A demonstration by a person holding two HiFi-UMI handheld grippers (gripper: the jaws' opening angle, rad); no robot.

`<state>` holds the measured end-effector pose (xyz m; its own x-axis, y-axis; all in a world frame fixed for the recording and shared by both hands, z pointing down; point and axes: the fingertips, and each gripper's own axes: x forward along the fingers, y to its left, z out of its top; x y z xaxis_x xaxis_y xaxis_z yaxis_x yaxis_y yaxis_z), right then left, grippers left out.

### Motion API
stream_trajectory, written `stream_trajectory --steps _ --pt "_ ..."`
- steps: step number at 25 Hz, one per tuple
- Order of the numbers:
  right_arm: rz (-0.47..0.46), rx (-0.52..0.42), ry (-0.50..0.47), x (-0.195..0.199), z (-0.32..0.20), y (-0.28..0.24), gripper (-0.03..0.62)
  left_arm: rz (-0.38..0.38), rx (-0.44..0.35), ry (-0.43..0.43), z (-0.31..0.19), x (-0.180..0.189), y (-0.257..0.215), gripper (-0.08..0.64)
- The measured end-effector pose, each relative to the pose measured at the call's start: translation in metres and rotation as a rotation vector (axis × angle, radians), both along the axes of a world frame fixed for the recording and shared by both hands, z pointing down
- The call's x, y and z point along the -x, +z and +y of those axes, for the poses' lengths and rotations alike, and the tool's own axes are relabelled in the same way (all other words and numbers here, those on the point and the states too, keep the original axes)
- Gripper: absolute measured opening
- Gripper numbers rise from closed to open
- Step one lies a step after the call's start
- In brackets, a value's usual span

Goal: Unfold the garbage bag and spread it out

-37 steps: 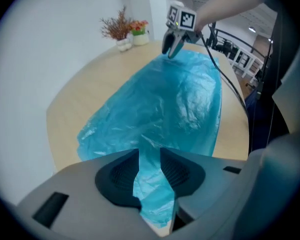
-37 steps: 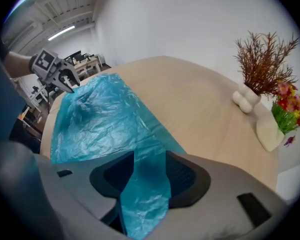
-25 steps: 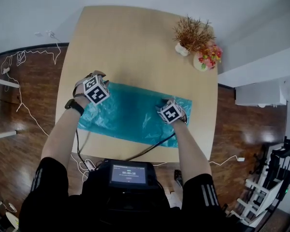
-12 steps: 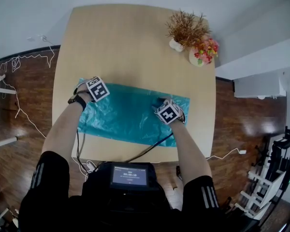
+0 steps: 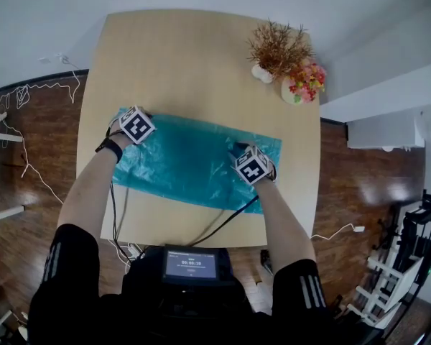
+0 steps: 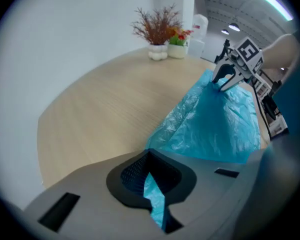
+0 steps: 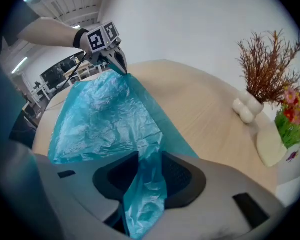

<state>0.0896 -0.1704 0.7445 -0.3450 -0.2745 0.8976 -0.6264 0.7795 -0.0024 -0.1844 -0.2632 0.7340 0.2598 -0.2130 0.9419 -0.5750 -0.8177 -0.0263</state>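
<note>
A teal garbage bag (image 5: 194, 164) lies spread as a long strip across the wooden table (image 5: 194, 63). My left gripper (image 5: 129, 117) is at the bag's far left corner. In the left gripper view it (image 6: 151, 184) is shut on a pinch of film. My right gripper (image 5: 238, 151) is over the far right end of the bag. Its jaws (image 7: 144, 176) have just been closing and still stand apart, with a gathered fold of the bag running loosely between them. Between the two grippers the film rises in a slack, wrinkled ridge (image 7: 107, 109).
A dried plant in a white vase (image 5: 275, 49) and a pot of flowers (image 5: 304, 83) stand at the table's far right corner. A black cable (image 5: 223, 225) crosses the near edge. White cords (image 5: 29, 92) lie on the wooden floor at left.
My left gripper has sunk and shifted away from me, onto the bag's far left corner. The right gripper has barely shifted.
</note>
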Motion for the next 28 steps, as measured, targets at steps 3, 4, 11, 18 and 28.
stream_trajectory --steps 3,4,11,18,28 --pt "-0.009 -0.091 0.012 0.003 -0.033 -0.017 0.173 0.019 -0.039 -0.062 -0.031 0.005 -0.009 0.003" --pt "-0.018 -0.110 0.022 0.005 -0.044 -0.023 0.189 0.014 -0.048 -0.082 -0.041 0.009 -0.012 0.003" --pt "-0.064 -0.105 0.086 0.028 -0.101 -0.026 0.190 -0.047 -0.031 -0.207 -0.078 0.036 -0.008 0.003" --pt "-0.066 -0.006 0.121 0.043 -0.116 0.006 0.193 -0.027 0.017 -0.266 -0.083 0.043 0.018 0.002" --pt "-0.089 -0.074 0.056 0.052 -0.107 -0.012 0.011 -0.036 0.013 -0.298 -0.086 0.046 0.014 0.002"
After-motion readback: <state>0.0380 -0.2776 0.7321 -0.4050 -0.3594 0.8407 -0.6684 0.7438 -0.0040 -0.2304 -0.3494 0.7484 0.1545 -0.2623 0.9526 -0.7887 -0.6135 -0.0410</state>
